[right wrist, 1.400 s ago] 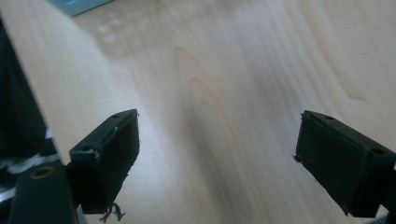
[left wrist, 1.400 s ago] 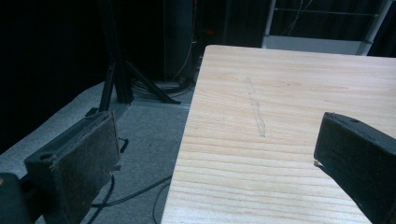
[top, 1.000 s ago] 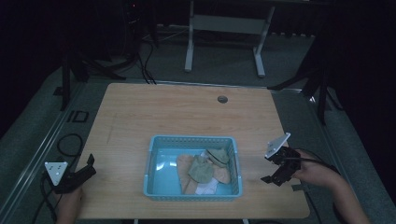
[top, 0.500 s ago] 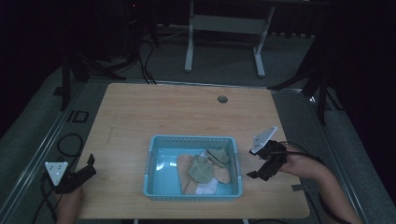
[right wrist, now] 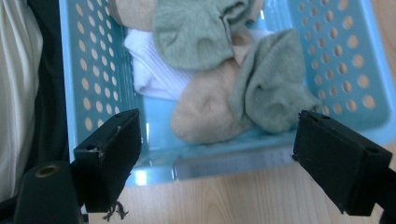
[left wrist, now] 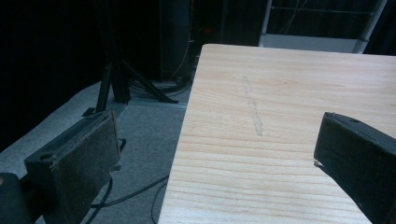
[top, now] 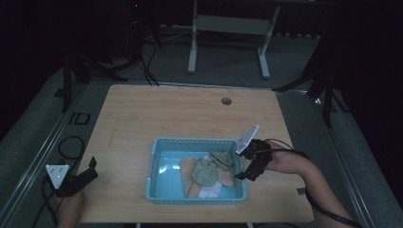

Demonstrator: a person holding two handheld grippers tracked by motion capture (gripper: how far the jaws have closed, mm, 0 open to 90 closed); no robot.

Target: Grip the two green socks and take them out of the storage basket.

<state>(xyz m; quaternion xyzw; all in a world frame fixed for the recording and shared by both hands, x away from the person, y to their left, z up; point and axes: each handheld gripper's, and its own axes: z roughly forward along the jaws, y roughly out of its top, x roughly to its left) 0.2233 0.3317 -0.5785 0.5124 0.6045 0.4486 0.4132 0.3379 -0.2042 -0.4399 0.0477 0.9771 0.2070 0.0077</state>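
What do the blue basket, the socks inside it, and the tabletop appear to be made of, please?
Basket: glossy moulded plastic, by its sheen and punched round holes. Socks: soft knit fabric, limp and creased, probably cotton blend. Tabletop: pale wood or wood-look laminate, matte, with visible grain lines.

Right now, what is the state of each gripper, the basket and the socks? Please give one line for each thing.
Left gripper: jaws open, holding nothing, at the table's near left edge.
Right gripper: jaws open, holding nothing, at the basket's right wall.
Blue basket: upright on the table, no lid.
Socks: loose heap of green, beige and white inside the basket, not gripped.
Table: bare apart from the basket.
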